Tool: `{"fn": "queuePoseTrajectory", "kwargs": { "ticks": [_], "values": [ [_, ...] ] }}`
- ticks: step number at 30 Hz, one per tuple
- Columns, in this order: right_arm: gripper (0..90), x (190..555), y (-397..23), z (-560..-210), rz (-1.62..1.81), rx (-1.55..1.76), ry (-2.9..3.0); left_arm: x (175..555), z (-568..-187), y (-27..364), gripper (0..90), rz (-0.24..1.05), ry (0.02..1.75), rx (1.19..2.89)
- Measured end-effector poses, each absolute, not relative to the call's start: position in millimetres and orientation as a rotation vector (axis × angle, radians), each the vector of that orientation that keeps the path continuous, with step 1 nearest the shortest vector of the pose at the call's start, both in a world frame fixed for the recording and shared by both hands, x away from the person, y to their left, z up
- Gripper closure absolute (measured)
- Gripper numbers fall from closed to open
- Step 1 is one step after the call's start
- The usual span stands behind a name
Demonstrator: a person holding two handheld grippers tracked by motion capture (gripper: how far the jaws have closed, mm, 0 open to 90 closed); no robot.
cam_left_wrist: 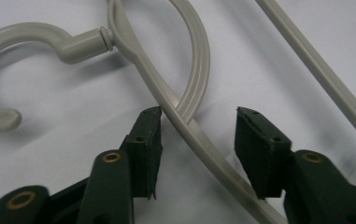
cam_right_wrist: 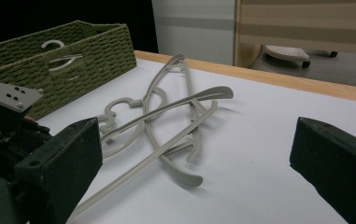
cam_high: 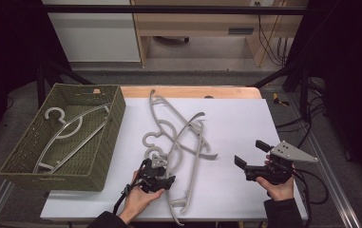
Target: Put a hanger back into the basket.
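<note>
Several grey plastic hangers lie tangled on the white table, just right of the green woven basket, which I take as my landmark. One more hanger lies inside that basket, its hook toward the far wall.

Right of the basket's near corner, my left hand-held gripper sits low over the near end of the tangle. In the left gripper view its jaws straddle one hanger's arm where a second curved arm crosses it; one pad looks to touch the plastic, the other stands clear, so the left hand-held gripper is part-spread and not pinching. That hanger's hook curls away from the neck.

Well right of the basket, past the pile, my right hand-held gripper is held above bare table, jaws spread wide with nothing between them. The right gripper view looks back across the hangers toward the basket, with the left hand-held gripper in front of it.
</note>
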State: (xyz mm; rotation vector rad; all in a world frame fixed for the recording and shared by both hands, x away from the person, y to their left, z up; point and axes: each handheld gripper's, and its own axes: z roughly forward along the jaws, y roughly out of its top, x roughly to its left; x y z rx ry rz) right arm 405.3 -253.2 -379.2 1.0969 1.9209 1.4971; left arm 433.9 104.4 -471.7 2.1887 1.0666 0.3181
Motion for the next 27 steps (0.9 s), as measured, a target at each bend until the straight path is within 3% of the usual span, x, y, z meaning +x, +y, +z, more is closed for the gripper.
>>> {"fn": "queuePoseTrajectory", "kwargs": {
  "ticks": [5, 12, 18, 22, 27],
  "values": [
    [2.7, 405.3, -252.4, -379.5, 1.496, 1.097, 1.926, 436.9, -470.2, 105.8, 61.6, 0.302, 1.074, 2.196],
    [2.7, 405.5, -252.3, -379.7, 1.492, 1.097, 1.927, 443.4, -467.7, 115.6, 79.8, 0.298, 1.078, 2.204],
    [2.7, 405.6, -251.9, -380.0, 1.490, 1.097, 1.929, 442.4, -464.6, 114.7, 79.9, 0.334, 1.029, 2.237],
    [2.7, 405.3, -252.6, -379.5, 1.494, 1.098, 1.928, 444.9, -467.4, 114.3, 70.4, 0.299, 1.052, 2.248],
    [2.7, 405.3, -252.8, -379.4, 1.493, 1.095, 1.926, 443.5, -466.2, 113.8, 79.8, 0.308, 1.037, 2.256]
  ]
}}
